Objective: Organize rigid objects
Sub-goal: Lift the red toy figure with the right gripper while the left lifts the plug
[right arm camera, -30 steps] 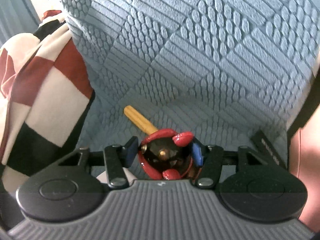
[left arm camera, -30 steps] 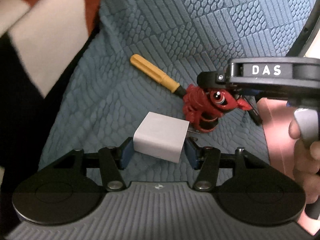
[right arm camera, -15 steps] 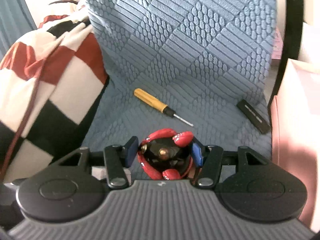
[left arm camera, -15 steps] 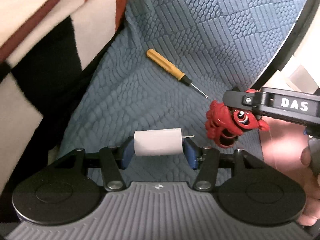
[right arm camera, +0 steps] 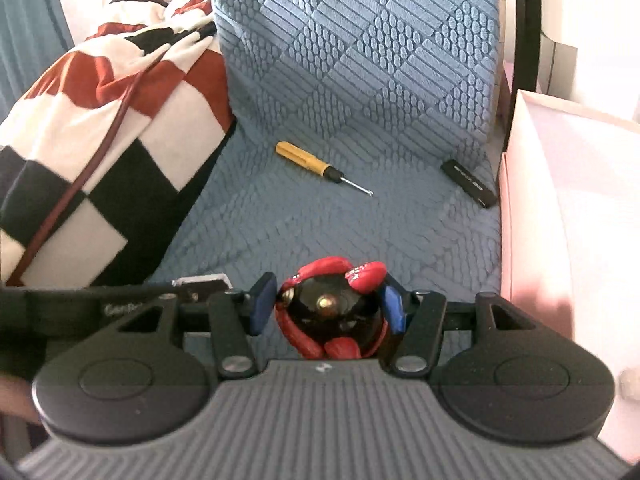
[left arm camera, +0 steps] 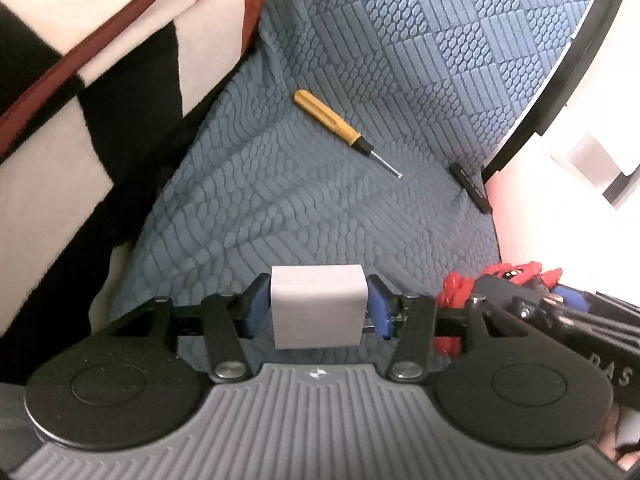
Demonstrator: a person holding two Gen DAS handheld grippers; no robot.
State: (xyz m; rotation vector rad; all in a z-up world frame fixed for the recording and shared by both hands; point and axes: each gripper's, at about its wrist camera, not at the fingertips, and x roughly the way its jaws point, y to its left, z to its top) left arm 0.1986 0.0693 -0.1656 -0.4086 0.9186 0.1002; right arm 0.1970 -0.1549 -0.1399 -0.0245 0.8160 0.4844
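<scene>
Left gripper clamps its blue pads on a white plastic cube-shaped charger while the right gripper clamps a glossy red-and-black figurine, with a yellow-handled screwdriver at 12 o'clock and a black rectangular stick at 2 o'clock on the blue textured cushion.

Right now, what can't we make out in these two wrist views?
- White block, left wrist: underside and prongs hidden by the left claw.
- Red toy, right wrist: its face is turned away; in the left wrist view the right claw covers it.
- Black stick: lettering too small to read.
</scene>
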